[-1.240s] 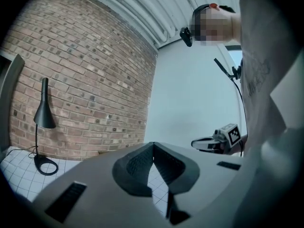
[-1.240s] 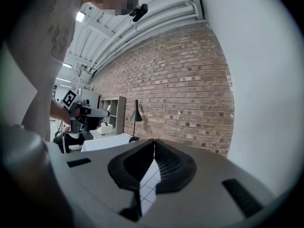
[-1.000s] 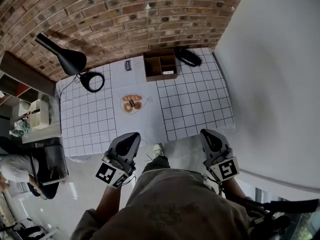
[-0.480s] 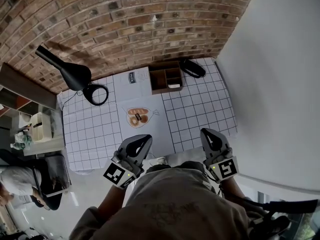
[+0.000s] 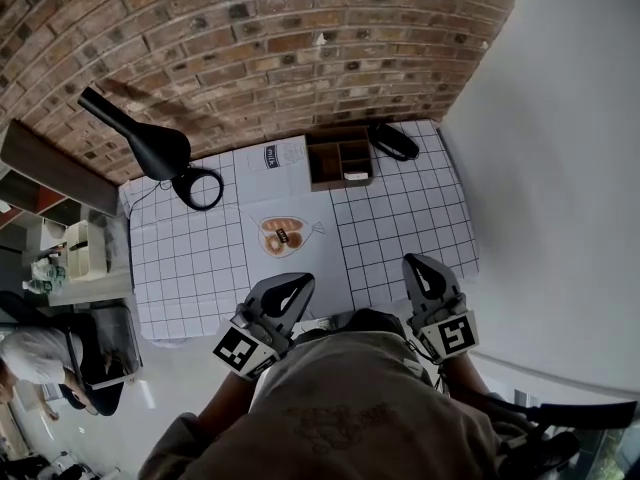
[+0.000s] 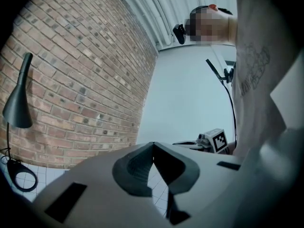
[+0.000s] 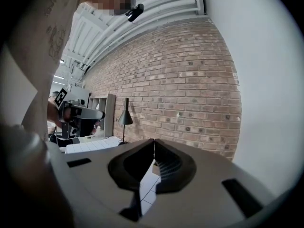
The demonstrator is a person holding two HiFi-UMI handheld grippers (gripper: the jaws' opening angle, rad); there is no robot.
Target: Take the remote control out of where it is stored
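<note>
A brown wooden organiser box (image 5: 338,150) with open compartments stands at the table's far edge by the brick wall. A small white item (image 5: 356,175) lies in its front right compartment; I cannot tell if it is the remote. A black oblong object (image 5: 396,141) lies just right of the box. My left gripper (image 5: 300,284) and right gripper (image 5: 418,265) hover at the table's near edge, close to my body and far from the box. Both are shut with nothing between the jaws, as the left gripper (image 6: 153,145) and right gripper (image 7: 154,141) show in their own views.
A white grid-patterned cloth (image 5: 410,218) covers the table. On it lie a sheet with an orange picture (image 5: 284,236) and a black desk lamp (image 5: 150,143) with a ring base (image 5: 204,188) at the left. A shelf unit (image 5: 60,253) and a seated person stand left of the table.
The head view has shifted, so the table and box sit lower and further right in the frame. The left gripper has drifted slightly right. Both grippers stay shut.
</note>
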